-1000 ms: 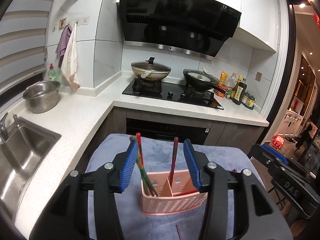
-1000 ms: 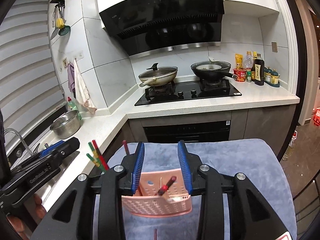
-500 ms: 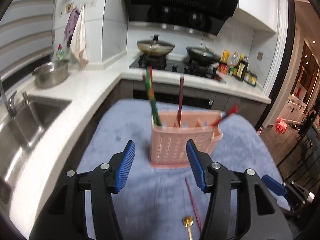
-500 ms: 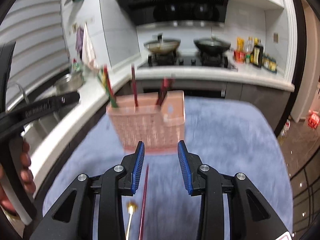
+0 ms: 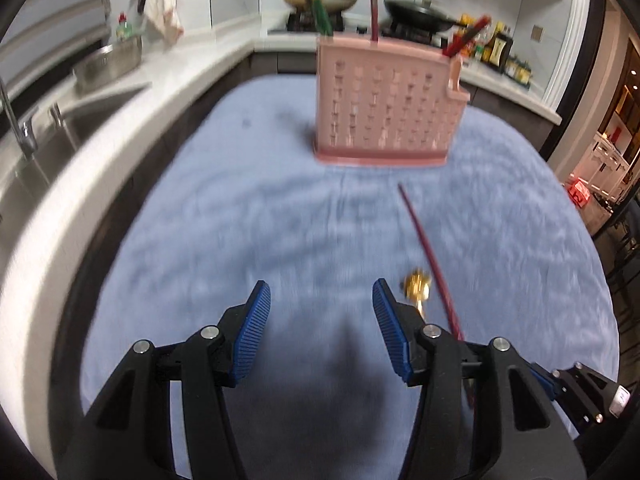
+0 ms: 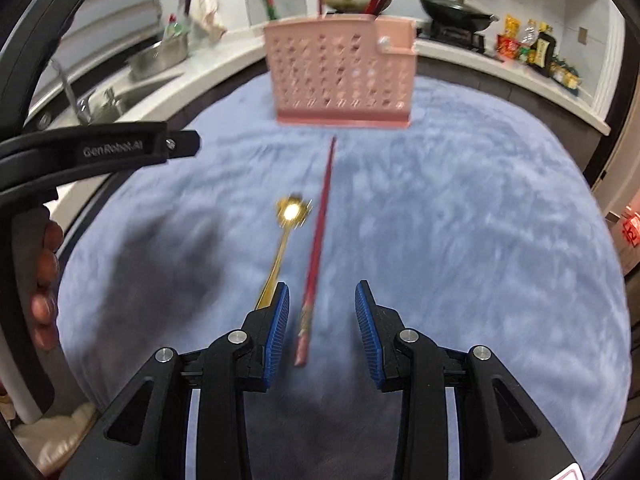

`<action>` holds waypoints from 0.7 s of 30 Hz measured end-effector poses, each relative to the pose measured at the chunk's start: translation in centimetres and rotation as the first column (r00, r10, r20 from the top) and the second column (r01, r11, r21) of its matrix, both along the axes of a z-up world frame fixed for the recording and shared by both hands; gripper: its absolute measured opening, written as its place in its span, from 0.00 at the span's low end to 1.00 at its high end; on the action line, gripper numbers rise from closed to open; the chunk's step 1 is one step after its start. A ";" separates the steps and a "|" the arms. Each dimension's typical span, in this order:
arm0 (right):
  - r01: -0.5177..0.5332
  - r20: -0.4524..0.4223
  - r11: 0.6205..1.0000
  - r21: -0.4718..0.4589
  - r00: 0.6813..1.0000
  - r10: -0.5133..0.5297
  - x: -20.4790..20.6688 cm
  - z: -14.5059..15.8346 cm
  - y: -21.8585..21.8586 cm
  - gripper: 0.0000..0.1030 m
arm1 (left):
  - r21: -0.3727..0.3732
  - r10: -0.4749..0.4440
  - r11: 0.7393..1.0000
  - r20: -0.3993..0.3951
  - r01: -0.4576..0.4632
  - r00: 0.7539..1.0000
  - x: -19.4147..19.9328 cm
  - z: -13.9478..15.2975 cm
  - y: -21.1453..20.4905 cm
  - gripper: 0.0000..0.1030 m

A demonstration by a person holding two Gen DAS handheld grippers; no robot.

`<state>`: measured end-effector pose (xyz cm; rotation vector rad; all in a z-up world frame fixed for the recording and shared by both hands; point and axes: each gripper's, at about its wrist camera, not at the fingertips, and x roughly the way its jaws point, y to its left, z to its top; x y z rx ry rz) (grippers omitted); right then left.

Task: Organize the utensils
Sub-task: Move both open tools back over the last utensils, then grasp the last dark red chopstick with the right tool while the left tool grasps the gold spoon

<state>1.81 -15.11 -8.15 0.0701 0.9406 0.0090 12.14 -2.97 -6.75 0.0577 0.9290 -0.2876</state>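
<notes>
A pink utensil holder (image 5: pixel 386 108) stands upright on the blue cloth (image 5: pixel 280 220), with red and green chopsticks sticking out of it; it also shows in the right wrist view (image 6: pixel 340 76). A red chopstick (image 6: pixel 318 240) and a gold spoon (image 6: pixel 284 236) lie on the cloth in front of it. My right gripper (image 6: pixel 322 322) is open, low over the cloth, with the chopstick's near end between its fingers. My left gripper (image 5: pixel 320 320) is open and empty, left of the spoon (image 5: pixel 416 286) and chopstick (image 5: pixel 428 256).
A white counter with a sink (image 5: pixel 48 128) and a steel bowl (image 5: pixel 108 64) runs along the left. A stove with a pan (image 5: pixel 420 12) and condiment bottles (image 5: pixel 500 52) stand behind the holder. The left gripper's body (image 6: pixel 100 152) shows at left in the right wrist view.
Both grippers have pulled back from the holder and dropped low over the cloth. The right gripper now straddles the red chopstick's near end. Both stayed open.
</notes>
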 end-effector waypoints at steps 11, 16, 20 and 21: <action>0.004 -0.043 0.999 0.035 0.999 -0.002 0.4 -2.3 0.1 0.08 | 0.006 -0.013 1.000 -0.066 0.013 0.998 -2.1 -2.2 0.1 0.49; 0.035 -0.030 0.999 0.032 0.999 -0.034 -0.1 -1.9 -0.9 0.07 | -0.003 -0.044 0.999 -0.072 0.044 0.996 -2.6 -2.2 -0.7 0.58; 0.076 -0.016 0.996 0.039 0.997 -0.075 -0.5 -1.2 -2.4 0.07 | -0.022 -0.096 0.995 -0.078 0.094 0.992 -3.2 -2.3 -2.0 0.61; 0.087 -0.014 0.995 0.038 0.996 -0.087 -0.7 -1.1 -2.8 0.07 | -0.024 -0.114 0.993 -0.086 0.113 0.990 -3.4 -2.5 -2.5 0.61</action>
